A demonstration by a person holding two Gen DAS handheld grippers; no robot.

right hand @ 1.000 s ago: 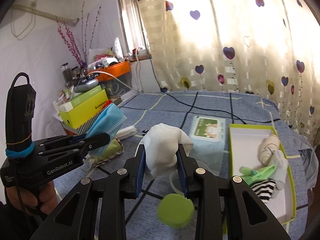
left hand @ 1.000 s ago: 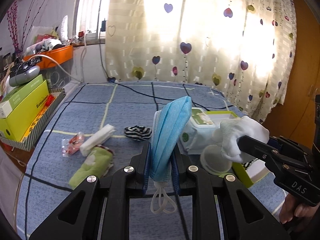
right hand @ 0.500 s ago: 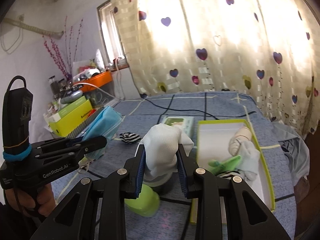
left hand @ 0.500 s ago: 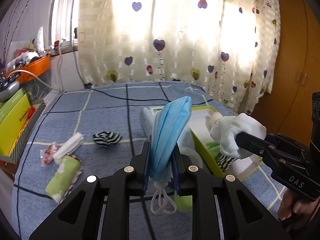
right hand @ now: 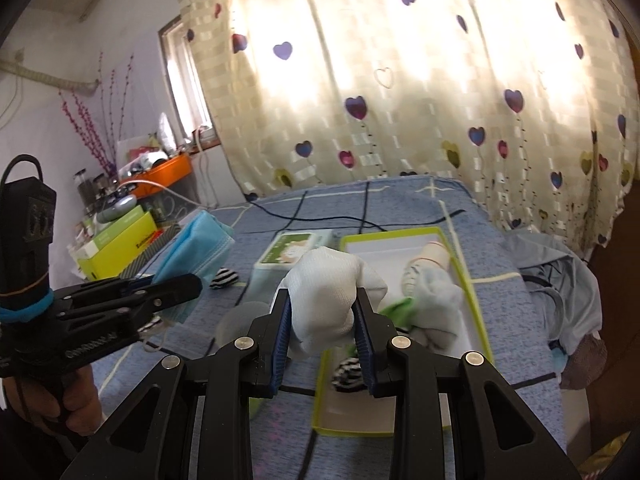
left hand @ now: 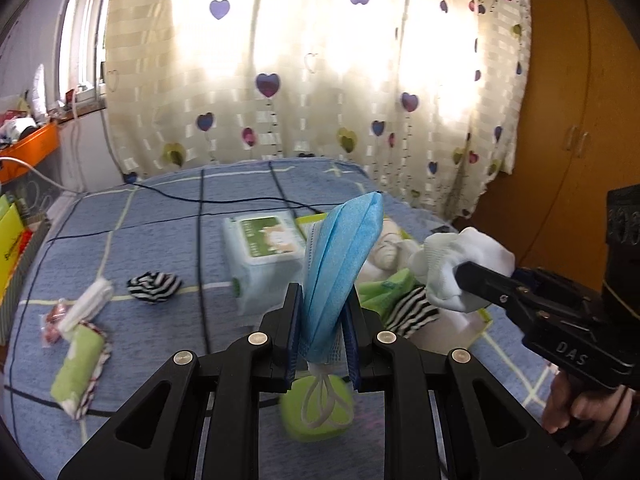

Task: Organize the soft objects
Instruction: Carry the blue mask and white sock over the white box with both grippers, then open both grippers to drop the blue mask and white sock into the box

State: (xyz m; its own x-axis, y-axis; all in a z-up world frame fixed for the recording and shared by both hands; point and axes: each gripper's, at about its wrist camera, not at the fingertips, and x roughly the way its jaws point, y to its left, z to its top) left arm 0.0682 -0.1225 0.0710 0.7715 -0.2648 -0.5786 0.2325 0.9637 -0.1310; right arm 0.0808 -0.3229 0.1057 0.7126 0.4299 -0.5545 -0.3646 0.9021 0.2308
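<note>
Soft items are held in both tools above the blue checked bedspread (left hand: 160, 216). A white sock (right hand: 326, 298) is pinched between the closed-down jaws of the right gripper (right hand: 322, 338), bunched and standing up out of them. A folded blue face mask (left hand: 340, 268) is clamped upright in the left gripper (left hand: 322, 336), its ear loops (left hand: 324, 404) dangling below. The green-rimmed tray (right hand: 476, 304), already holding a beige roll, pale sock, green and striped pieces, is seen just ahead and slightly right of the right gripper, its long axis running away from it. The right gripper is judged nearer, so the sock is probably to be lowered forward first. A striped sock (left hand: 154, 286) and rolled cloths (left hand: 80, 364) are left on the bedspread, well apart from the tray.
</note>
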